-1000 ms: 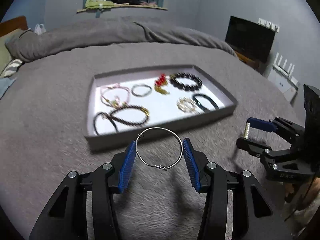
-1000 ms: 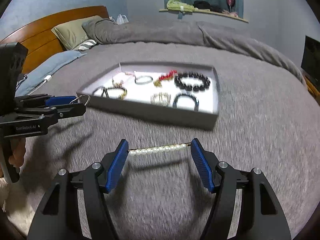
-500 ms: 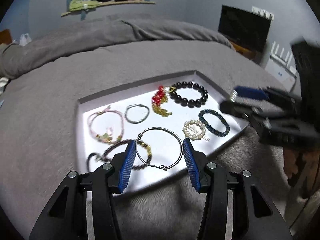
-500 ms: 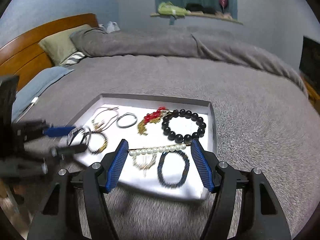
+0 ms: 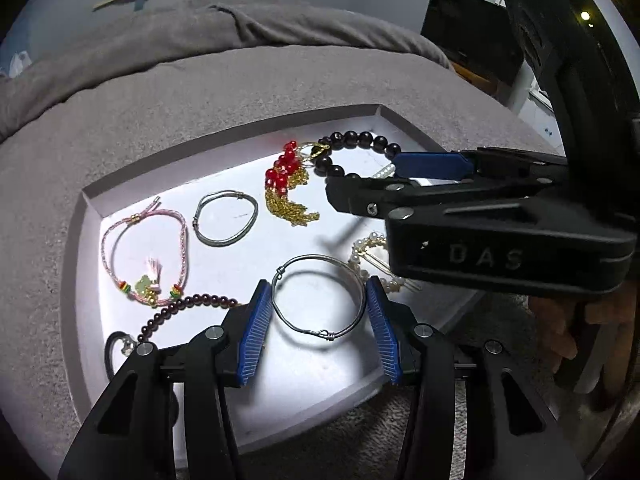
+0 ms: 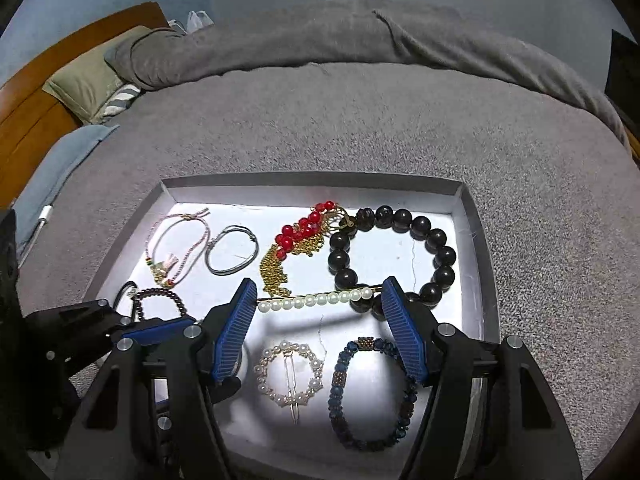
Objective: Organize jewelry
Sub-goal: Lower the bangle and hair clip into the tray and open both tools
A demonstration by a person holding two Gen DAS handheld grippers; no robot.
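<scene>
My left gripper point(image 5: 319, 312) is shut on a thin silver wire bangle point(image 5: 318, 297), held just above the white floor of the grey jewelry tray point(image 5: 240, 128). My right gripper point(image 6: 319, 304) is shut on a gold hairpin with a row of pearls point(image 6: 316, 300), held over the tray point(image 6: 476, 248) near the black bead bracelet point(image 6: 400, 256). The right gripper also shows in the left wrist view point(image 5: 432, 176), above the tray's right side. The left gripper shows at the right wrist view's lower left point(image 6: 132, 328).
In the tray lie a pink cord bracelet point(image 5: 148, 256), a silver hair tie point(image 5: 224, 220), a red bead and gold chain piece point(image 5: 292, 188), a pearl ring clip point(image 6: 290, 374), a blue bead bracelet point(image 6: 372, 392) and a dark bead bracelet point(image 5: 180, 308). The tray sits on a grey bed blanket point(image 6: 360, 120).
Both grippers have moved forward from the blanket to over the tray and lowered, each still holding its piece. The right gripper now crosses in front of the left wrist camera.
</scene>
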